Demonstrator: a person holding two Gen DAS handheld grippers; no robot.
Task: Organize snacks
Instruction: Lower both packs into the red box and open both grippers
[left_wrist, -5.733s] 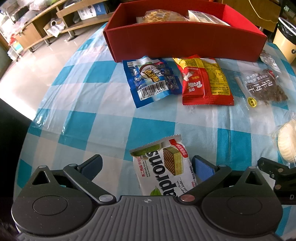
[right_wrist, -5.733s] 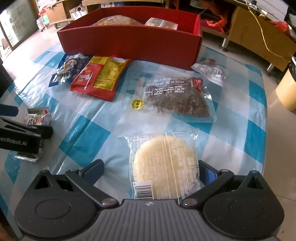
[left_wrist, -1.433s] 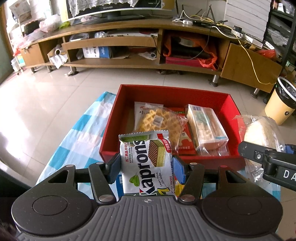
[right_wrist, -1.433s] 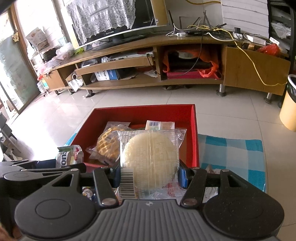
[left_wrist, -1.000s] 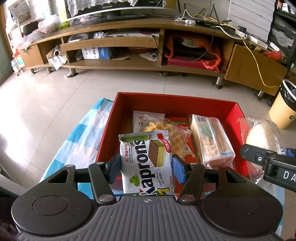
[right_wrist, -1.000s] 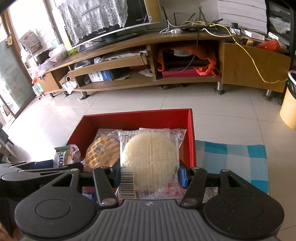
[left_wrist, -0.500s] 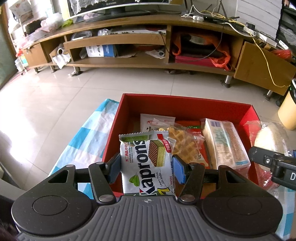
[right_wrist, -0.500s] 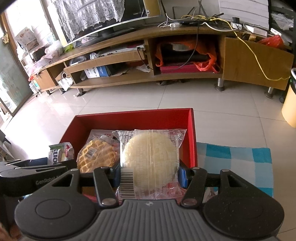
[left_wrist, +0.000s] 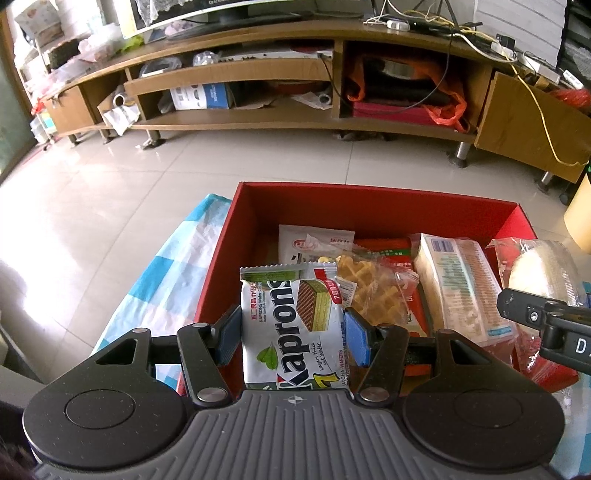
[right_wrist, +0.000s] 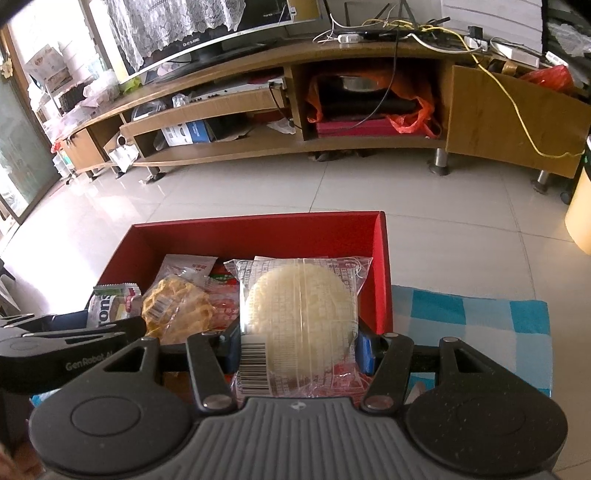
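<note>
My left gripper (left_wrist: 291, 334) is shut on a green-and-white Kaprons wafer packet (left_wrist: 291, 325) and holds it over the left part of the red box (left_wrist: 369, 206). My right gripper (right_wrist: 297, 345) is shut on a round pale cake in clear wrap (right_wrist: 299, 321) and holds it over the right part of the red box (right_wrist: 258, 230). The cake (left_wrist: 543, 267) and the right gripper also show at the right edge of the left wrist view. Inside the box lie a waffle pack (left_wrist: 373, 291), a cracker pack (left_wrist: 458, 288) and a white packet (left_wrist: 314, 243).
The box sits on a table with a blue-and-white checked cloth (left_wrist: 166, 273); the cloth also shows in the right wrist view (right_wrist: 469, 321). Beyond the table are tiled floor and a long wooden TV cabinet (left_wrist: 332, 74). A yellow bin (right_wrist: 580, 214) stands at the far right.
Both grippers picked their snacks off the table and carried them up over the red box. In the last second they have moved further forward over it, still shut.
</note>
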